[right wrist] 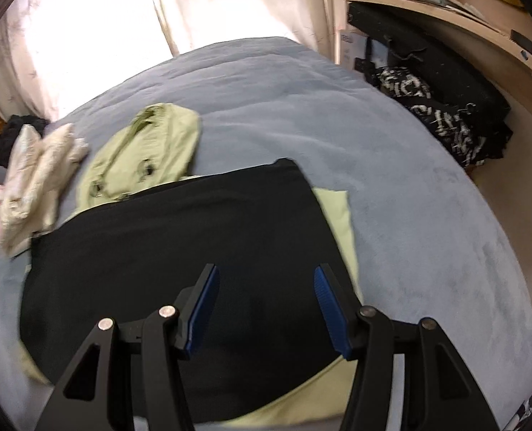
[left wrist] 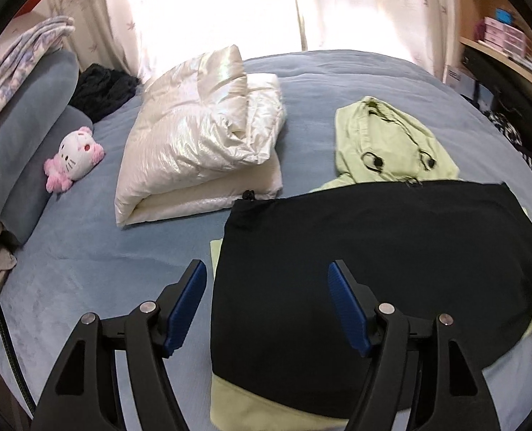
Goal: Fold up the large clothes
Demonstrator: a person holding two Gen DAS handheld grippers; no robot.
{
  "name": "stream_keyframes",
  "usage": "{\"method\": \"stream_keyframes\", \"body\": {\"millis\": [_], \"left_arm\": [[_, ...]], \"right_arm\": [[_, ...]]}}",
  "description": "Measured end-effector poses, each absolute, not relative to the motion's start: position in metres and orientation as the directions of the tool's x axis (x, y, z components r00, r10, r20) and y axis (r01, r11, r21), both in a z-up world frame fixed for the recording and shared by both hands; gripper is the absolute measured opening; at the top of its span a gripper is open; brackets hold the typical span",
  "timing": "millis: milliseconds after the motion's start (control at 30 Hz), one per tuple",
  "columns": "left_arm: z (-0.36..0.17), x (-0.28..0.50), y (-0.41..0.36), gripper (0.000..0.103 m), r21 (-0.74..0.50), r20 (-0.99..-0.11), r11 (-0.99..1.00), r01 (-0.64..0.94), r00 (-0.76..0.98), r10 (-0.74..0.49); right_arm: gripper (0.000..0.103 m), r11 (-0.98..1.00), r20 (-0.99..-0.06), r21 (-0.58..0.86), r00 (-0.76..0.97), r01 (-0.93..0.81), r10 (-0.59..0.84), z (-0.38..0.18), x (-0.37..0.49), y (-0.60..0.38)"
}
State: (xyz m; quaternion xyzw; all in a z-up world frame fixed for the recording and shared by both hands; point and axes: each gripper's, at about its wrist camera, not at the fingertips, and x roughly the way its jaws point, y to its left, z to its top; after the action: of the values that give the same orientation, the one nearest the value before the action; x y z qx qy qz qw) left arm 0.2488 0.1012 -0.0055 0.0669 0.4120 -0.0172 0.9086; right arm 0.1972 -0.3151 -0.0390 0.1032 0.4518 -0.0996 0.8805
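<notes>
1. The light green hooded jacket (left wrist: pixel 391 136) lies flat on the bed (left wrist: pixel 104 251) straight ahead of both my tongs, with a broad black panel (left wrist: pixel 373 269) folded over its middle so that green shows only at the hood and along the edges.
2. My left tongs (left wrist: pixel 267 287) stand wide, holding nothing; the left finger hangs over bare bed just beside the black panel's left edge, the right finger over the panel itself.
3. My right tongs (right wrist: pixel 266 291) are wide too and hold nothing; both fingers hang over the near right part of the black panel, with a green strip (right wrist: pixel 337 222) peeking out just beyond the right finger.
4. The hood lies past the far edge of the panel, its black drawcords and toggles (left wrist: pixel 373 161) showing.
5. Ahead and to the left of my left tongs sits a folded cream puffer jacket (left wrist: pixel 201 136), its near corner touching the black panel's far left corner.
6. Farther left lies a pink and white plush cat (left wrist: pixel 74 158) against grey-blue pillows (left wrist: pixel 25 125).
7. Beyond the bed hang pale patterned curtains (left wrist: pixel 373 7); to the right of my right tongs stands a wooden shelf (right wrist: pixel 445 10) with dark bags (right wrist: pixel 445 82) beneath.
</notes>
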Motion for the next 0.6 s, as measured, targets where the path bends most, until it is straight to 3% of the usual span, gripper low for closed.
{"method": "stream_keyframes", "body": {"millis": [300, 600], "left_arm": [[0.029, 0.242, 0.079, 0.075, 0.149, -0.741, 0.973, 0.174, 0.672, -0.007], [0.058, 0.321, 0.036, 0.081, 0.159, -0.734, 0.965, 0.210, 0.679, -0.027]], "right_arm": [[0.055, 0.991, -0.822, 0.058, 0.569, 0.121, -0.021, 0.004, 0.195, -0.273], [0.056, 0.998, -0.787, 0.015, 0.616, 0.056, -0.023, 0.046, 0.258, -0.252]]}}
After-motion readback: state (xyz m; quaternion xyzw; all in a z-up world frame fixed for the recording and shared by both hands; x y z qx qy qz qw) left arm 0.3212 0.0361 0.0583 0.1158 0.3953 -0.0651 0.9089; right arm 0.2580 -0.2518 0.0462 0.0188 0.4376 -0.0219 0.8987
